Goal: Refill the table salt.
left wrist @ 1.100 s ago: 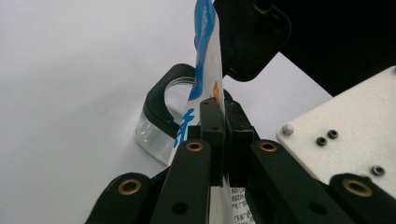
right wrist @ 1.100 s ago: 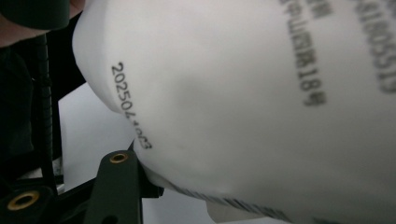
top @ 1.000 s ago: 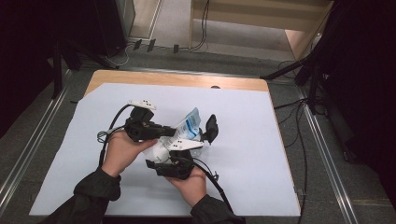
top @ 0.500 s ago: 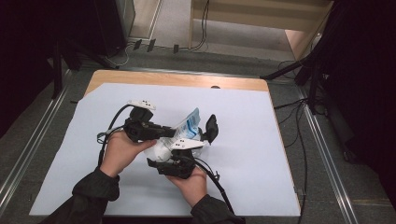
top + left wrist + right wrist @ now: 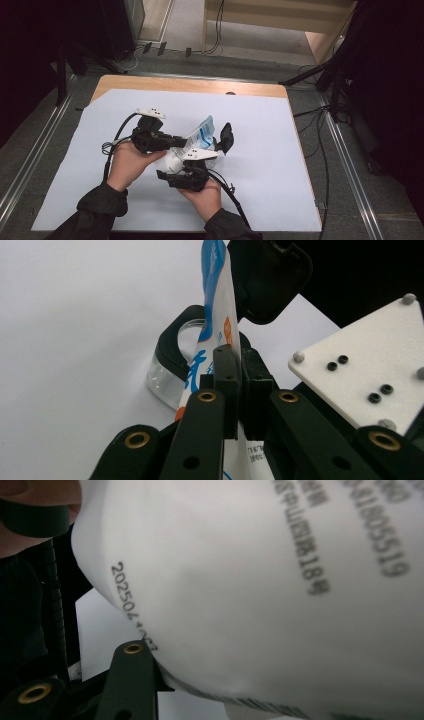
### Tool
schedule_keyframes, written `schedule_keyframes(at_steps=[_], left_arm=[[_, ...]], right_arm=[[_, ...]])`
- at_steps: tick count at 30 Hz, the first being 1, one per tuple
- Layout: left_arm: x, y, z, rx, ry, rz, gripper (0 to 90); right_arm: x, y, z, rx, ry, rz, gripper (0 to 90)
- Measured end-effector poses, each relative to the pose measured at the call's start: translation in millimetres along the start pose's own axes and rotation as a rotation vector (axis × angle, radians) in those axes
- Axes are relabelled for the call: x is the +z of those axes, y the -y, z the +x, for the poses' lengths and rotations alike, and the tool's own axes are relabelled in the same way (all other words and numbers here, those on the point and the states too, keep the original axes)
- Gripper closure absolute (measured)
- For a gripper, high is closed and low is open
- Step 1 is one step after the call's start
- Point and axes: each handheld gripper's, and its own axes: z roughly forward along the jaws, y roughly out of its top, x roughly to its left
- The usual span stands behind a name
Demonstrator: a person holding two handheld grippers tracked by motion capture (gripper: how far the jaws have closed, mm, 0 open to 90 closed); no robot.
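A white and blue pouch [image 5: 200,134] is held off the table between both grippers. My left gripper [image 5: 181,143] is shut on its thin edge, and the black pads [image 5: 227,385] pinch the printed film [image 5: 216,315]. My right gripper [image 5: 169,171] comes from below and holds the pouch's bulging white bottom [image 5: 260,595], which presses on one of its jaws. Behind the pouch stands a clear container with a black rim [image 5: 167,365]. Its black lid [image 5: 267,280], also seen as the lid [image 5: 226,137] from above, is flipped up.
A pale blue sheet [image 5: 280,165] covers the wooden table [image 5: 190,85]. Metal rails run along both sides on the floor, and cables lie on the floor behind and to the right. Each gripper trails a black cable [image 5: 235,205].
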Motion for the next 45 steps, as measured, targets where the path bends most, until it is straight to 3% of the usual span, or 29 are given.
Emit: schedule_keyframes(at_steps=[4, 15, 24, 45], left_arm=[[-0.4, -0.2, 0.2, -0.005, -0.004, -0.007, 89.8], [-0.2, -0.7, -1.2, -0.001, 0.0, -0.018, 89.6], [-1.6, -1.5, -2.2, -0.004, -0.003, -0.028, 89.7], [-1.6, -1.1, -3.3, -0.005, -0.006, -0.04, 89.7]], right_arm=[[0.4, -0.8, 0.4, -0.011, 0.003, 0.004, 50.0], [-0.8, -2.5, -0.2, 0.027, -0.015, -0.012, 52.6], [-0.9, -4.8, 1.5, -0.004, -0.011, -0.006, 51.4], [-0.4, -5.8, 1.3, -0.007, -0.006, -0.009, 52.1]])
